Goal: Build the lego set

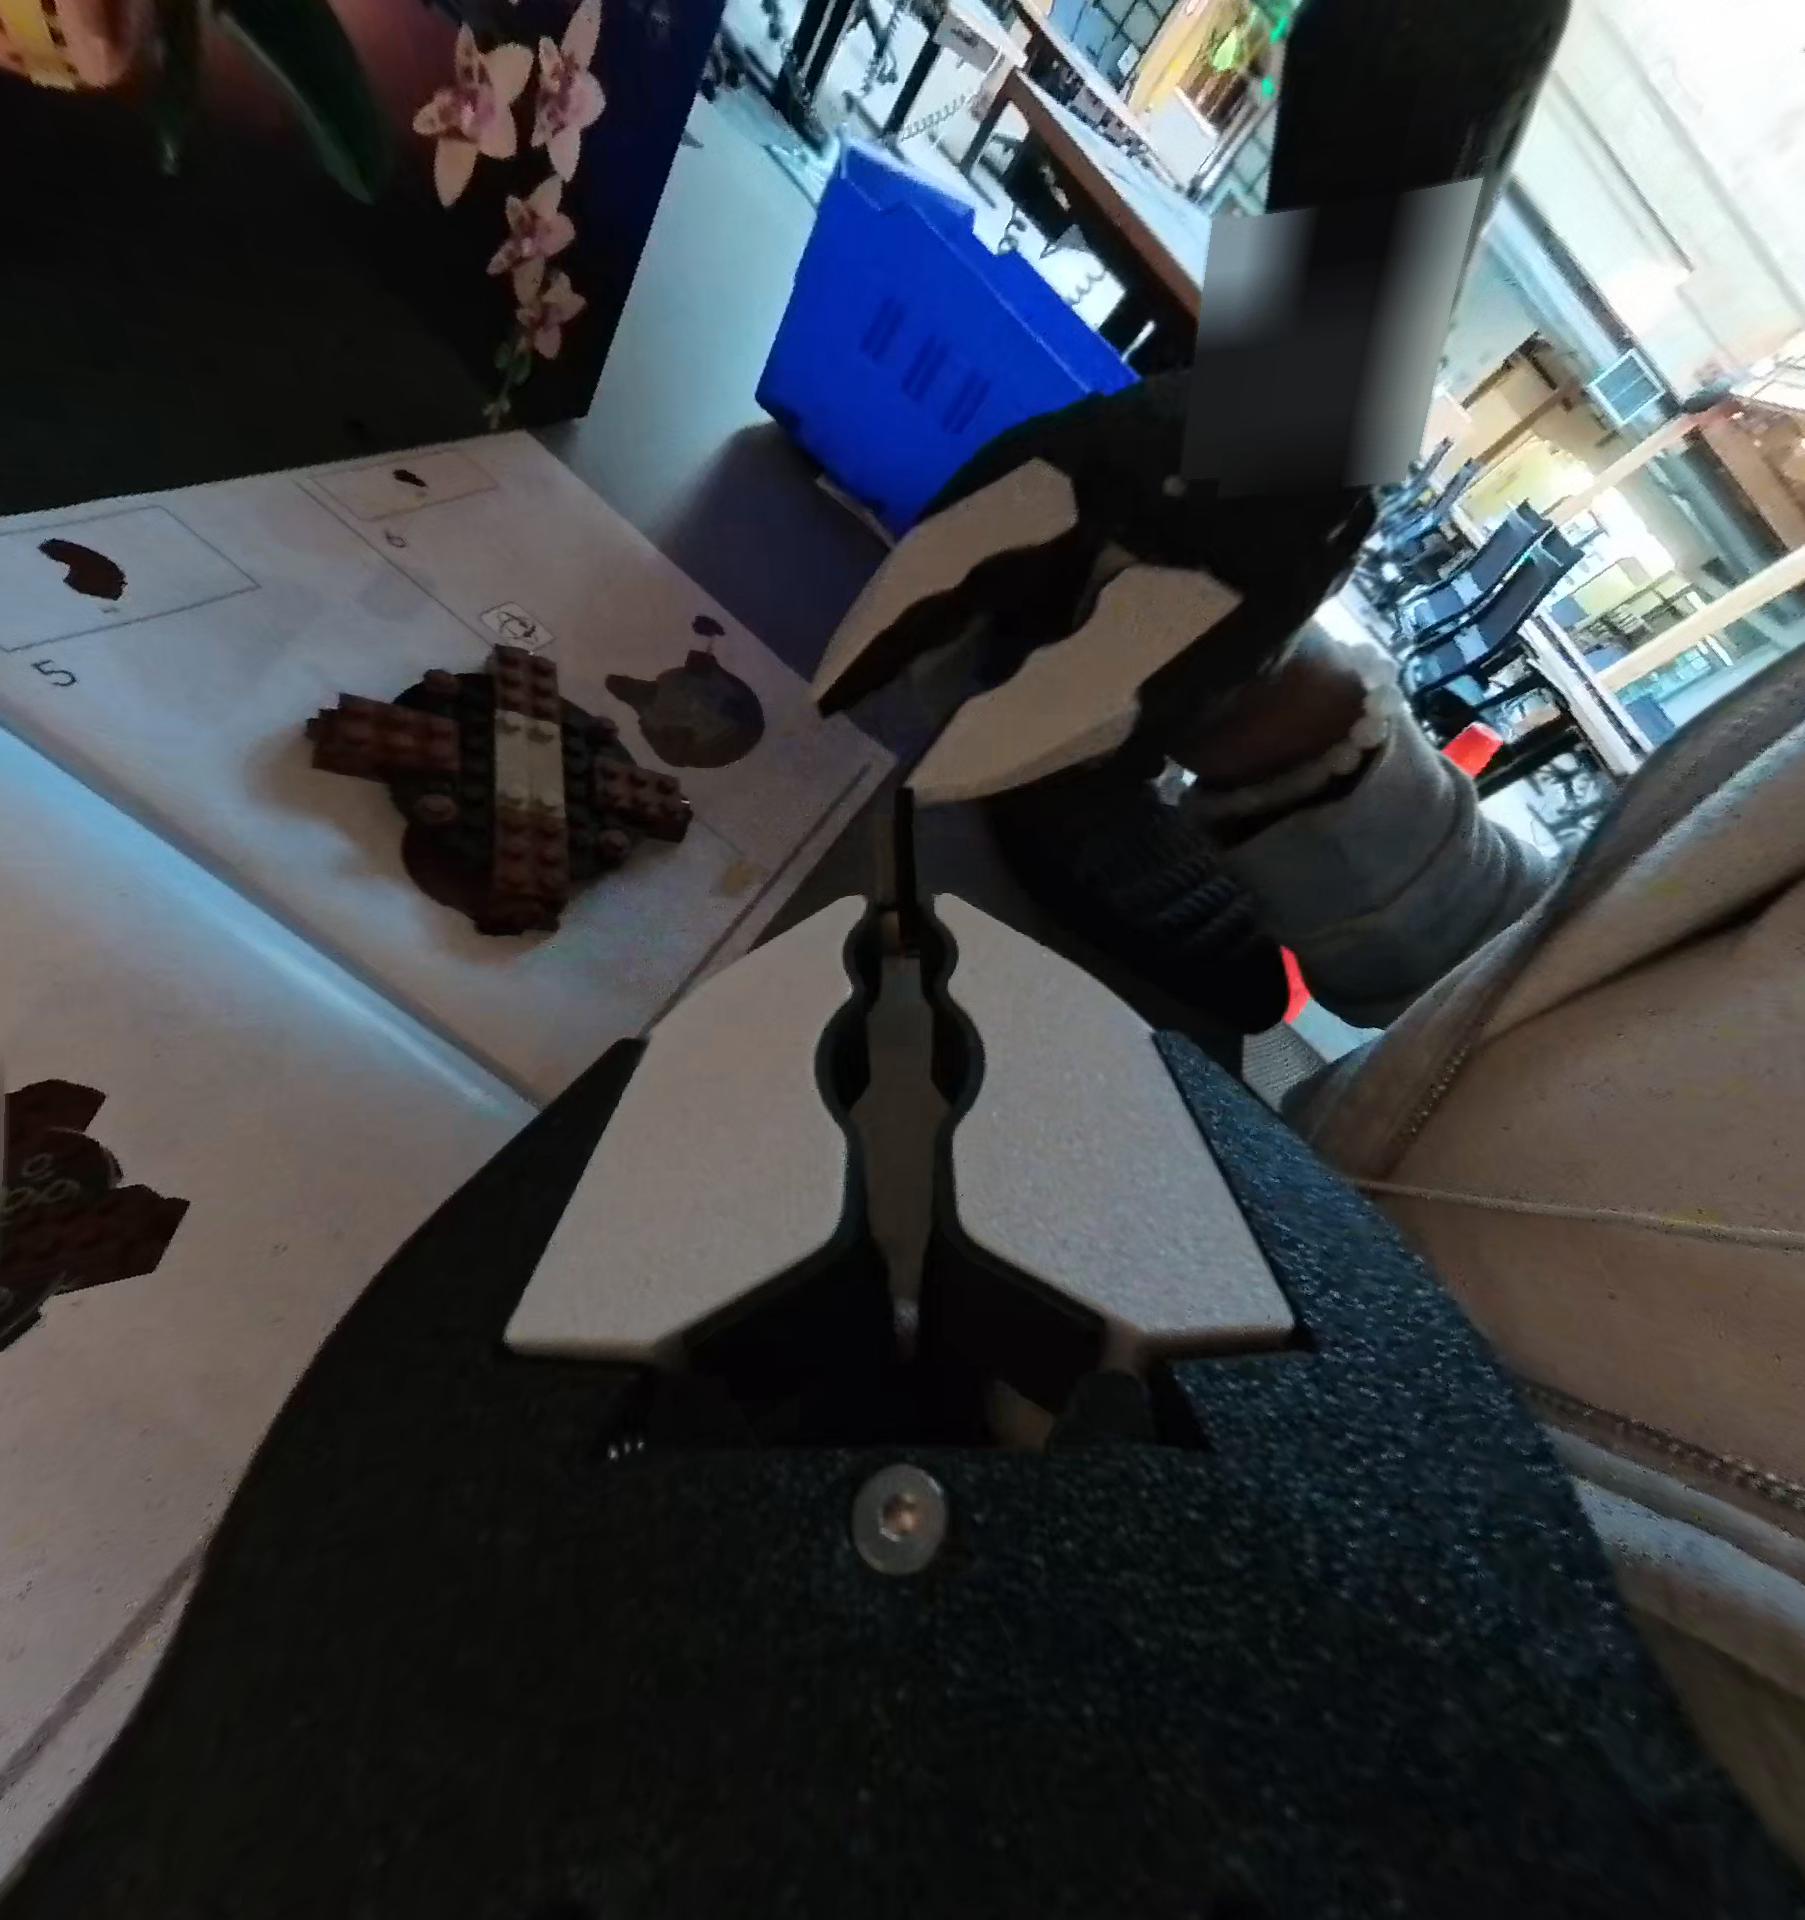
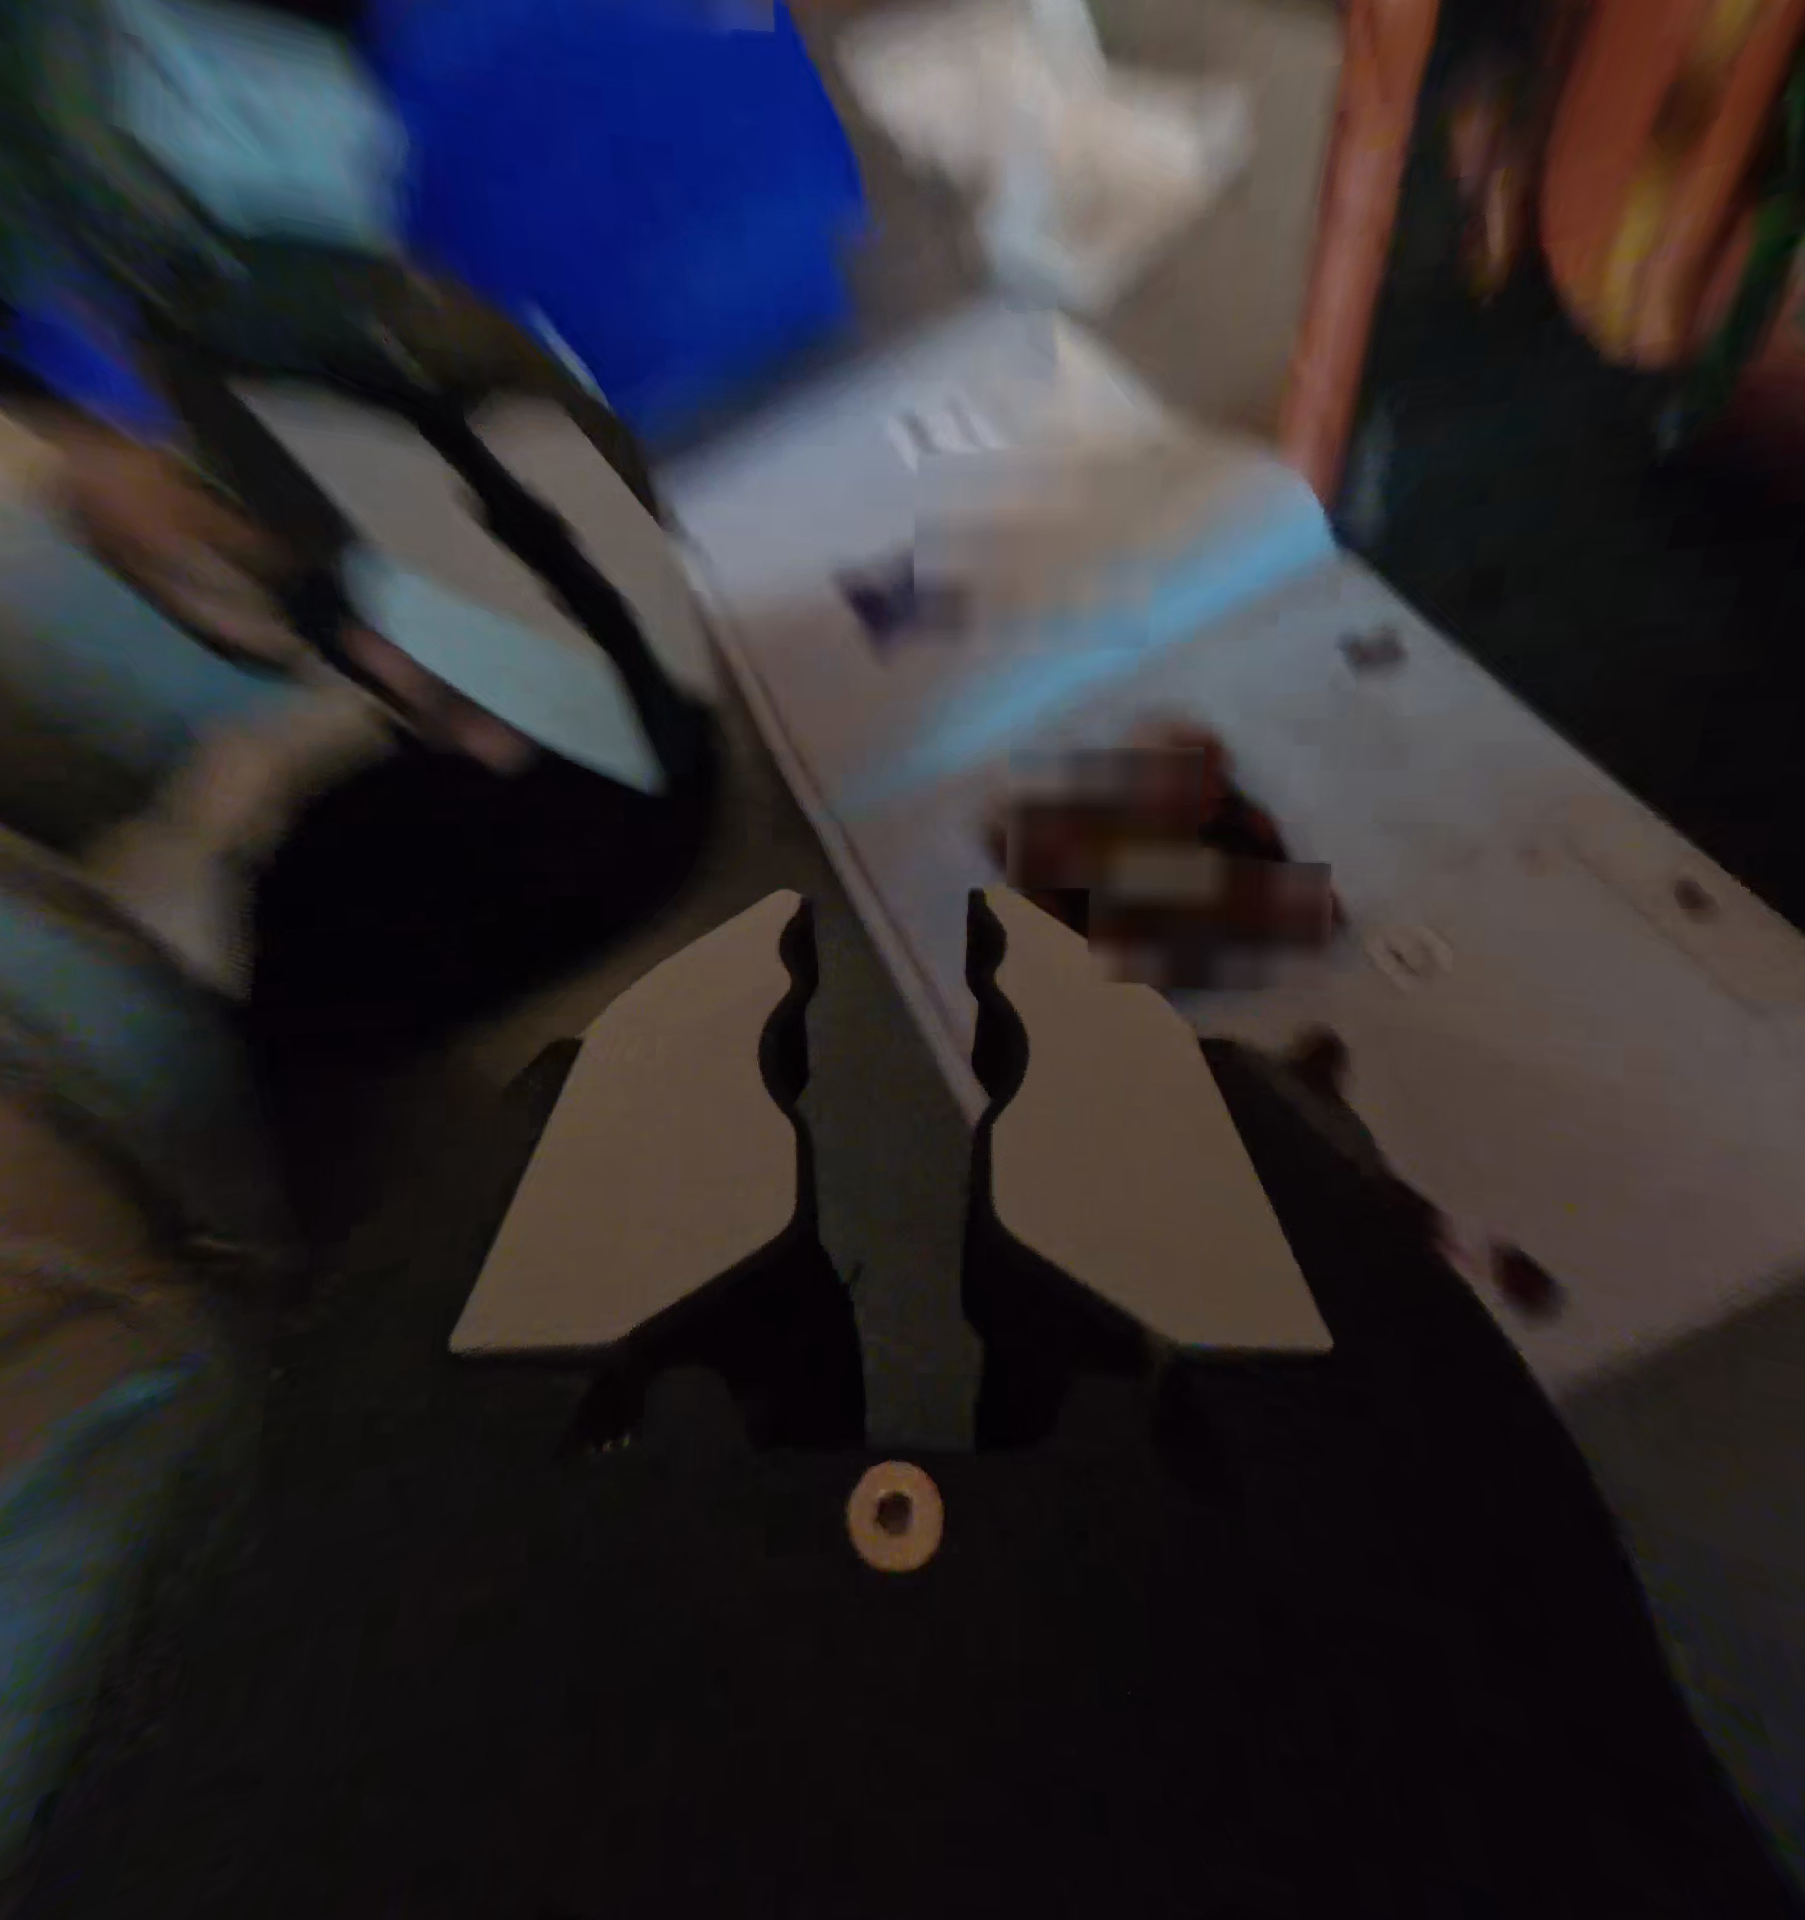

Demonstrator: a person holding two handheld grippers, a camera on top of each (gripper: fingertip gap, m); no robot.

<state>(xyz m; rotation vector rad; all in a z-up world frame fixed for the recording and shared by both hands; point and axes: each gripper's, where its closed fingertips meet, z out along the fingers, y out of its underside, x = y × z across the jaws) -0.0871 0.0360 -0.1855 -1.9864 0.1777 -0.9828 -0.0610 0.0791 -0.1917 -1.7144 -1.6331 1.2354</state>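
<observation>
Left gripper (image 1: 900, 914): nearest to us in the left wrist view; we see its jaws nearly together, pinching a thin dark flat piece (image 1: 904, 842) that sticks up past the fingertips.
Thin piece: it stands just off the booklet's near corner; we cannot tell its exact kind.
Right gripper (image 2: 887, 914): we see its jaws standing apart with only the booklet's edge and dark surface showing between them; nothing is gripped. In the left wrist view it hangs just beyond the left gripper's tips, fingers parted.
Booklet (image 1: 254, 831): an open white instruction booklet; we use it as our landmark.
Brick model (image 1: 503, 779): a brown, black and cream brick build lying on the booklet's page, near the corner closest to both grippers.
Box (image 1: 254, 260): a dark box printed with pink flowers, standing behind the booklet.
Blue bin (image 1: 919, 343): beyond the booklet's far corner, past the right gripper.
Sleeve (image 1: 1376, 831): a grey sleeve behind the right gripper, off the booklet's side.
Right wrist view: heavily blurred; we make out little beyond the booklet and a brown smear on it.
</observation>
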